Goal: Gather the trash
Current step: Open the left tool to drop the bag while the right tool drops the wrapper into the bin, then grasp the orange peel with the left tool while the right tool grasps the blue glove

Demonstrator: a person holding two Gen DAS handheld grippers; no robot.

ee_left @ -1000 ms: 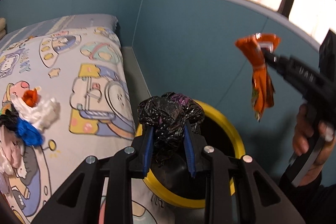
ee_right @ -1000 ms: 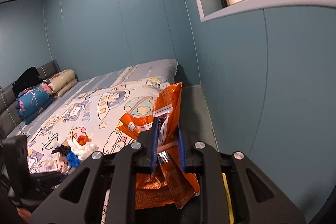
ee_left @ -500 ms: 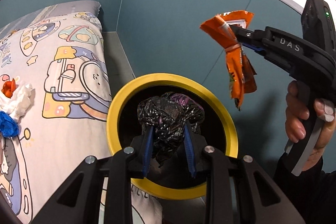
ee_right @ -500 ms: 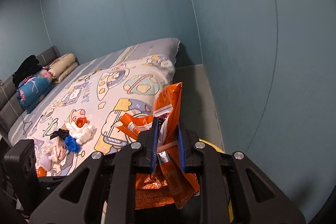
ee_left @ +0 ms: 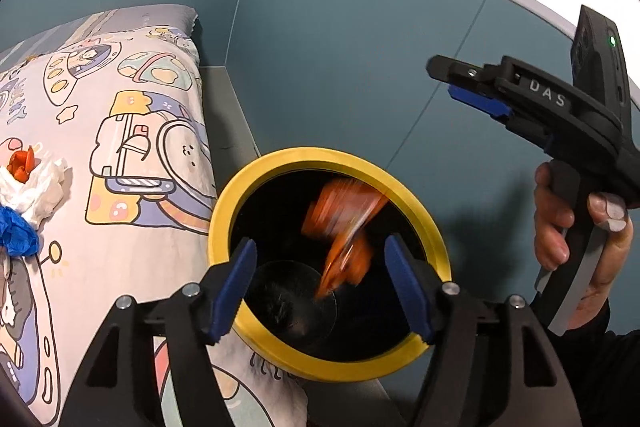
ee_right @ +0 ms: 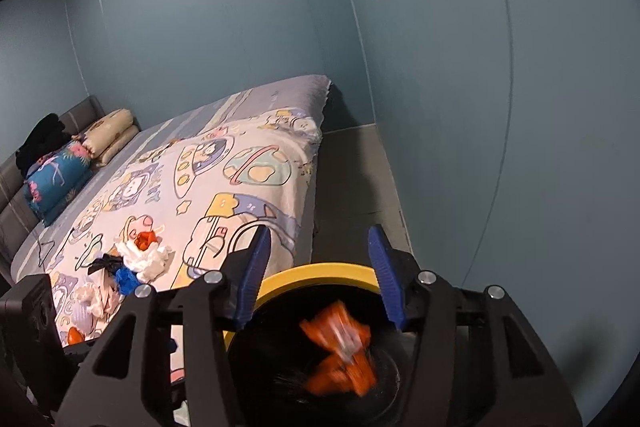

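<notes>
A black bin with a yellow rim (ee_left: 256, 179) stands beside the bed; it also shows in the right wrist view (ee_right: 320, 270). An orange snack wrapper (ee_left: 340, 227) is blurred in mid-fall inside the bin's mouth, also seen in the right wrist view (ee_right: 340, 351). A dark blurred shape (ee_left: 288, 303), seemingly the black plastic bag, lies at the bin's bottom. My left gripper (ee_left: 320, 287) is open and empty just above the bin. My right gripper (ee_right: 320, 279) is open and empty above the bin; it shows in the left wrist view (ee_left: 472, 87) at upper right.
A pile of trash lies on the cartoon-print bedspread (ee_left: 132, 131): white tissue (ee_left: 36, 187), an orange scrap (ee_left: 22, 163), blue plastic (ee_left: 16, 235). The pile shows in the right wrist view (ee_right: 132, 259). The blue wall (ee_left: 360, 47) is close behind the bin. Pillows (ee_right: 60, 167) lie at the bed's head.
Both grippers opened. The black bag dropped from my left gripper into the bin, and the orange wrapper left my right gripper and is falling in.
</notes>
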